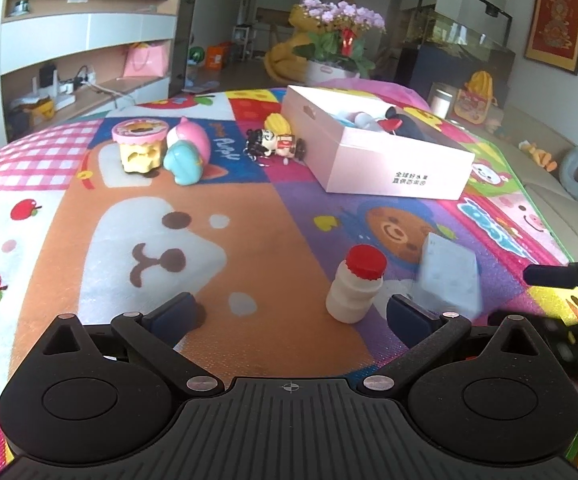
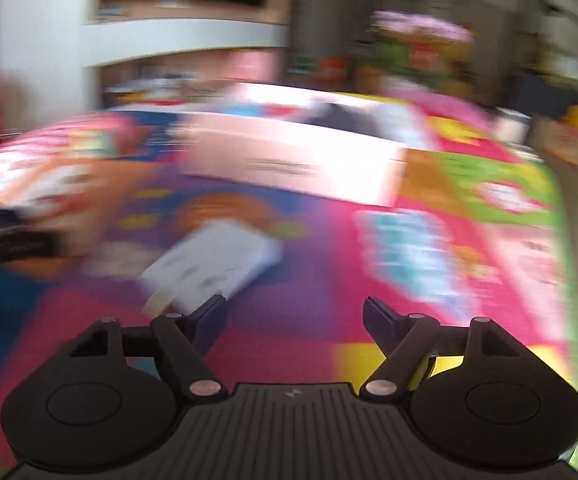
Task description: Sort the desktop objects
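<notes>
A white bottle with a red cap (image 1: pixel 355 284) stands on the cartoon play mat (image 1: pixel 137 240), just ahead of my left gripper (image 1: pixel 291 314), nearer its right finger. That gripper is open and empty. A pale blue carton (image 1: pixel 449 276) looks blurred beside the bottle; in the right wrist view the carton (image 2: pixel 213 264) lies ahead of my right gripper's left finger. My right gripper (image 2: pixel 295 312) is open, with only mat between its fingers. The whole right wrist view is smeared. An open pink box (image 1: pixel 369 164) (image 2: pixel 289 156) holding toys sits farther back.
A yellow and pink cake toy (image 1: pixel 139 146), a pink and teal squishy toy (image 1: pixel 187 152) and small figures (image 1: pixel 275 142) lie at the far left of the mat. My right gripper (image 1: pixel 553 276) shows at the right edge. Flowers (image 1: pixel 341 32) stand beyond the mat.
</notes>
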Tool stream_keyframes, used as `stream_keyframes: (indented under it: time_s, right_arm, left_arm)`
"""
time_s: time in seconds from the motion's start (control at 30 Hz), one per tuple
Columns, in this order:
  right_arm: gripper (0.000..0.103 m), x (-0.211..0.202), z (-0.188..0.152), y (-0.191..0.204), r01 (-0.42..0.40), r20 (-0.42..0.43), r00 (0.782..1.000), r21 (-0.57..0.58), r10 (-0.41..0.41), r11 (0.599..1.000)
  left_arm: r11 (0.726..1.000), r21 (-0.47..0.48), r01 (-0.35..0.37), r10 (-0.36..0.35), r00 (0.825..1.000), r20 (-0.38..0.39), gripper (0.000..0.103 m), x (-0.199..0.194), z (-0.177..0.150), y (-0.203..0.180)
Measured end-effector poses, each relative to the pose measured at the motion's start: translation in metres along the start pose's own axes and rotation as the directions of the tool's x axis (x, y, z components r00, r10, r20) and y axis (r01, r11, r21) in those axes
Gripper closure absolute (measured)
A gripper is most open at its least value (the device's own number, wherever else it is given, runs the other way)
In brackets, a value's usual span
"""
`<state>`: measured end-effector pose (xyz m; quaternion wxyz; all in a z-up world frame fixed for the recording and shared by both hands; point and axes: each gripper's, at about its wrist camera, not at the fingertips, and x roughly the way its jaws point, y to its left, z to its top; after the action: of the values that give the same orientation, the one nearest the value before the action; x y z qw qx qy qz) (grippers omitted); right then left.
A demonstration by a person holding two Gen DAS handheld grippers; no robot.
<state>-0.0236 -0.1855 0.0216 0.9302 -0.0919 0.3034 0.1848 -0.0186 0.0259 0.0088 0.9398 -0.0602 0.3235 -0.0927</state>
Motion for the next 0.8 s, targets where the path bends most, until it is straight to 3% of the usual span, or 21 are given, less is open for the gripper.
stream_keyframes:
  time_s: [0.1, 0.17, 0.27, 0.43, 0.6, 0.63, 0.67, 0.8]
  right_arm:
    - [0.015, -0.011, 0.005, 0.015, -0.034, 0.077, 0.996, -0.078, 0.04, 0.996]
    - [0.0, -0.01, 0.009, 0.013, -0.032, 0.091, 0.995, -0.086, 0.04, 0.996]
    - [0.0, -0.002, 0.013, 0.011, -0.091, 0.058, 0.994, -0.099, 0.097, 0.991]
    - [0.0, 0.028, 0.018, 0.018, -0.12, 0.021, 0.991, -0.28, 0.131, 0.952]
    - [0.0, 0.056, 0.031, 0.004, -0.226, -0.065, 0.974, -0.198, 0.217, 0.954]
    - [0.001, 0.058, 0.032, 0.002, -0.224, -0.065, 0.974, -0.181, 0.216, 0.958]
    - [0.01, 0.058, 0.031, 0.002, -0.211, -0.059, 0.977, -0.172, 0.204, 0.962]
    - [0.01, 0.051, 0.024, -0.004, -0.157, -0.045, 0.987, -0.113, 0.153, 0.981]
  left_arm:
    - [1.0, -0.008, 0.001, -0.001, 1.0, 0.002, 0.0, 0.0, 0.0, 0.001]
    - [1.0, -0.018, 0.004, -0.004, 1.0, 0.004, 0.0, -0.001, 0.0, 0.002]
    - [0.999, -0.037, 0.005, -0.005, 1.0, 0.011, 0.0, -0.001, 0.001, 0.005]
    - [0.998, -0.068, 0.005, -0.003, 1.0, 0.023, 0.0, -0.003, 0.0, 0.01]
    - [0.997, -0.071, 0.006, -0.005, 1.0, 0.024, 0.0, -0.003, 0.001, 0.011]
    - [0.997, -0.073, 0.008, -0.006, 1.0, 0.024, 0.0, -0.004, 0.001, 0.011]
    - [0.997, -0.075, 0.01, -0.008, 1.0, 0.026, 0.0, -0.004, 0.001, 0.011]
    - [0.996, -0.089, 0.021, -0.018, 0.999, 0.033, 0.0, -0.004, 0.0, 0.014]
